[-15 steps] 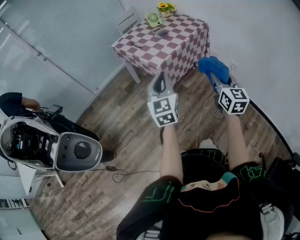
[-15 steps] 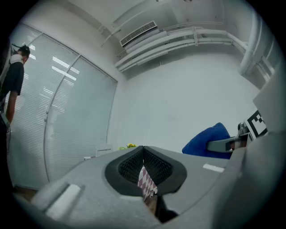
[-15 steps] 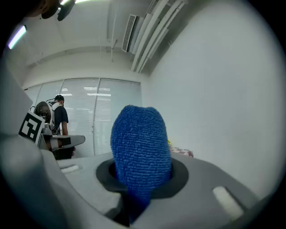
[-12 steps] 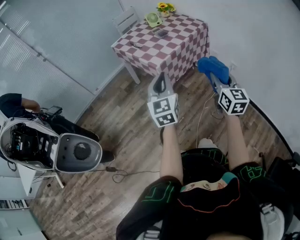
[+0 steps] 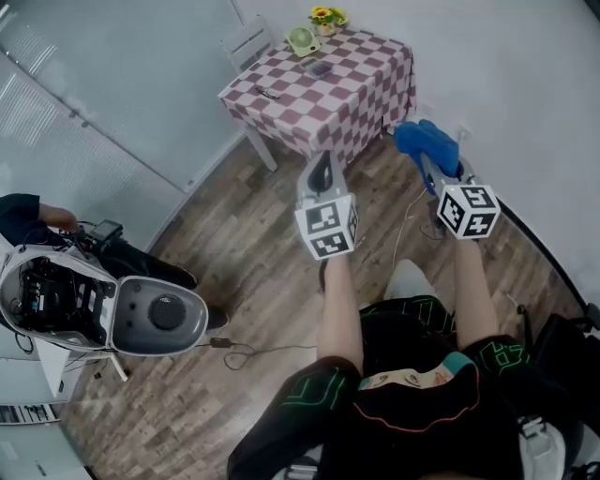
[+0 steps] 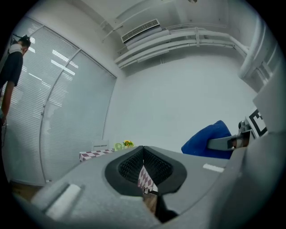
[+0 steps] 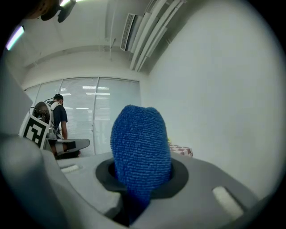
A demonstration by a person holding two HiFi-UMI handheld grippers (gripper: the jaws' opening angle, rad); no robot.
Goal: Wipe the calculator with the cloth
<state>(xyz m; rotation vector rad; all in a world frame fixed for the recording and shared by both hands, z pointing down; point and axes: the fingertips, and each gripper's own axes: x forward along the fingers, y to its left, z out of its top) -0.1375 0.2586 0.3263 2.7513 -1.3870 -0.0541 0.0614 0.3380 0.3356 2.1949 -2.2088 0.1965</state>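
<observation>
The calculator (image 5: 322, 68) is a small dark slab lying on a pink-and-white checked table (image 5: 352, 98) far ahead across the wooden floor. My right gripper (image 5: 429, 155) is shut on a blue cloth (image 5: 427, 139), which fills the right gripper view as a fuzzy blue cloth (image 7: 140, 145) bulging up between the jaws of the right gripper (image 7: 139, 181). My left gripper (image 5: 322, 167) is held beside it, jaws shut with nothing in them. In the left gripper view the left gripper (image 6: 143, 154) points at the distant table (image 6: 94, 154), with the blue cloth (image 6: 209, 141) to its right.
A green object (image 5: 302, 39), yellow flowers (image 5: 325, 15) and a small dark item (image 5: 267, 92) share the table. A white chair (image 5: 248, 39) stands behind it. At the left are a person (image 5: 28, 214), a white open machine shell (image 5: 141, 309) and a floor cable (image 5: 234, 349).
The head view has shifted a little, so the table sits slightly lower and more to the left. Both grippers keep their hold and pose; the person's legs have moved.
</observation>
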